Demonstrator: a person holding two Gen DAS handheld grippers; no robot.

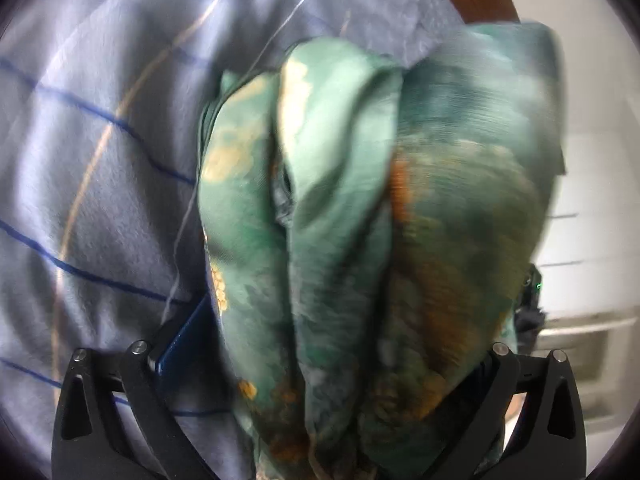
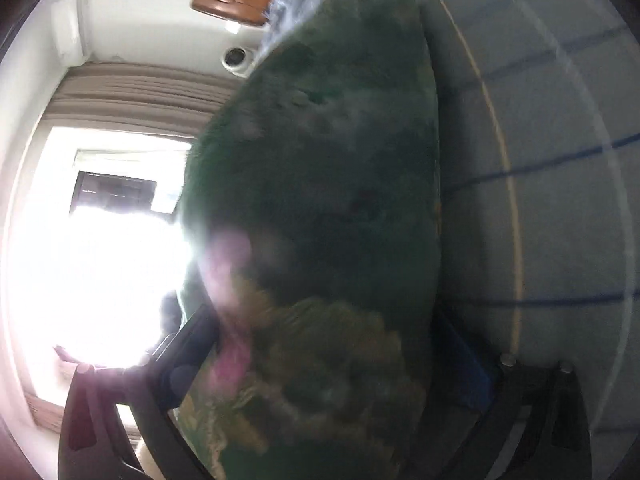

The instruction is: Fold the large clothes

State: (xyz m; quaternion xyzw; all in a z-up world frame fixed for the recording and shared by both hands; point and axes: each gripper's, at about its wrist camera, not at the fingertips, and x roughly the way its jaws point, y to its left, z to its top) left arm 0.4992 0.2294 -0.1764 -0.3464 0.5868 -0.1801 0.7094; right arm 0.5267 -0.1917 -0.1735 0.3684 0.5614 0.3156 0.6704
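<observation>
Left gripper [image 1: 320, 420] jaws spread wide, bunched green patterned garment [image 1: 340, 220] sitting between, long axis 6 to 12 o'clock, over striped bedsheet [image 1: 100, 160]. Right gripper [image 2: 320, 420] same: jaws wide, cloth between, pads' contact unclear. No containers seen. Both hands equally near, prob

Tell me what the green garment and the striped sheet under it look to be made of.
Green garment: thin, smooth woven cloth, perhaps satin or silk-like. It hangs in soft folds with a slight sheen, printed in cream and orange. Striped sheet: matte woven cloth, likely cotton, with soft creases and no shine. Blur leaves both uncertain.
</observation>
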